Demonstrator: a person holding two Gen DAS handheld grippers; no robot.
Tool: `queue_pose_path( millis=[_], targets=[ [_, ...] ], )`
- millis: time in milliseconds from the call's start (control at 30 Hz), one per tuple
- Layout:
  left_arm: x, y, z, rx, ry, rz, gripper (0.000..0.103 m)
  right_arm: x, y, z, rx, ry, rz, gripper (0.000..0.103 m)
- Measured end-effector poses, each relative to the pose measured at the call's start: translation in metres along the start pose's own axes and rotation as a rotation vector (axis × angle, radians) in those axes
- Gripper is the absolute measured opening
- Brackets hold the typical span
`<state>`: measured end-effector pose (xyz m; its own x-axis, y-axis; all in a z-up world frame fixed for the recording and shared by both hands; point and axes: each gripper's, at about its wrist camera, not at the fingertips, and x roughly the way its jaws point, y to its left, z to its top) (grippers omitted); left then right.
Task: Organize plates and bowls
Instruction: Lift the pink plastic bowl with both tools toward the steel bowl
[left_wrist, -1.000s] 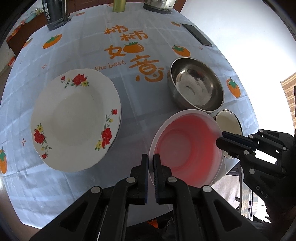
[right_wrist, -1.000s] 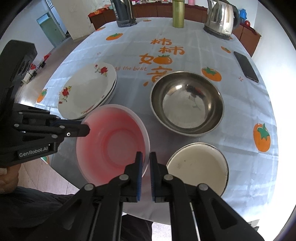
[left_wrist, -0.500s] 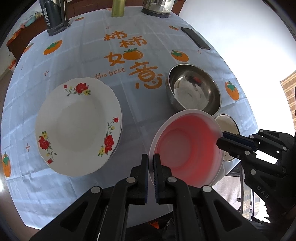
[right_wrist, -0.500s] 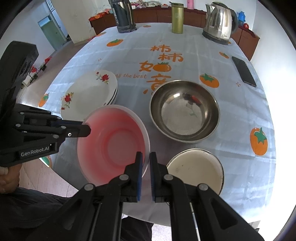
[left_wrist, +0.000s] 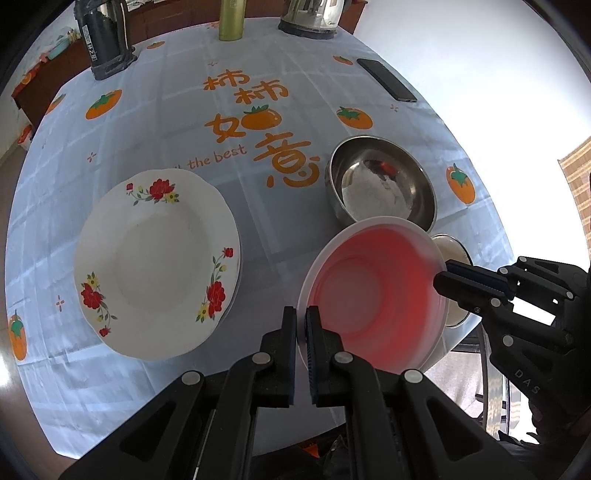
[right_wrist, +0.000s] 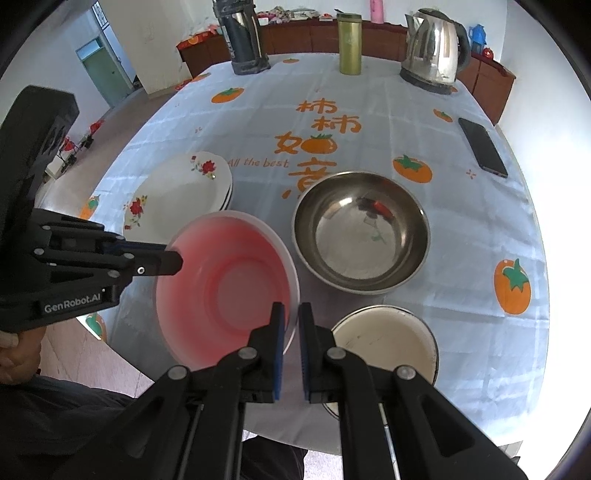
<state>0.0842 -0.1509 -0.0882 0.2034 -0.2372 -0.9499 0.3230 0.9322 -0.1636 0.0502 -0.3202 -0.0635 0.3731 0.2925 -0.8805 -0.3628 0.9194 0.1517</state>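
A pink plastic bowl (left_wrist: 373, 291) (right_wrist: 225, 288) is held in the air above the table's near edge by both grippers. My left gripper (left_wrist: 301, 314) is shut on its left rim; it also shows in the right wrist view (right_wrist: 173, 260). My right gripper (right_wrist: 291, 310) is shut on its right rim; it also shows in the left wrist view (left_wrist: 443, 277). A stack of white flowered plates (left_wrist: 155, 258) (right_wrist: 181, 195) lies to the left. A steel bowl (left_wrist: 380, 184) (right_wrist: 362, 229) stands beyond the pink bowl. A small cream enamel bowl (right_wrist: 384, 339) (left_wrist: 450, 251) sits near the front edge.
The round table has a pale blue cloth (right_wrist: 369, 107) with orange persimmons. At the back stand a dark thermos (right_wrist: 242, 40), a green flask (right_wrist: 349, 44) and a steel kettle (right_wrist: 434, 48). A black phone (right_wrist: 482, 146) lies at the right.
Both grippers have lifted the pink bowl higher and drawn back a little; the table objects look smaller and farther away. Both grips are unchanged.
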Motion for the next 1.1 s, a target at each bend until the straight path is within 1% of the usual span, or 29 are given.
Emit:
queue_pose_path(
  millis=[567,1100],
  targets=[
    [-0.006,-0.007,0.012,0.018,-0.009,0.002,0.006,-0.007,-0.011,0.006,0.022,-0.029,-0.005,0.007],
    [-0.014,-0.019,0.027,0.039,-0.034,-0.008,0.006,-0.014,-0.025,0.011,0.044,-0.06,-0.022,0.007]
  ],
)
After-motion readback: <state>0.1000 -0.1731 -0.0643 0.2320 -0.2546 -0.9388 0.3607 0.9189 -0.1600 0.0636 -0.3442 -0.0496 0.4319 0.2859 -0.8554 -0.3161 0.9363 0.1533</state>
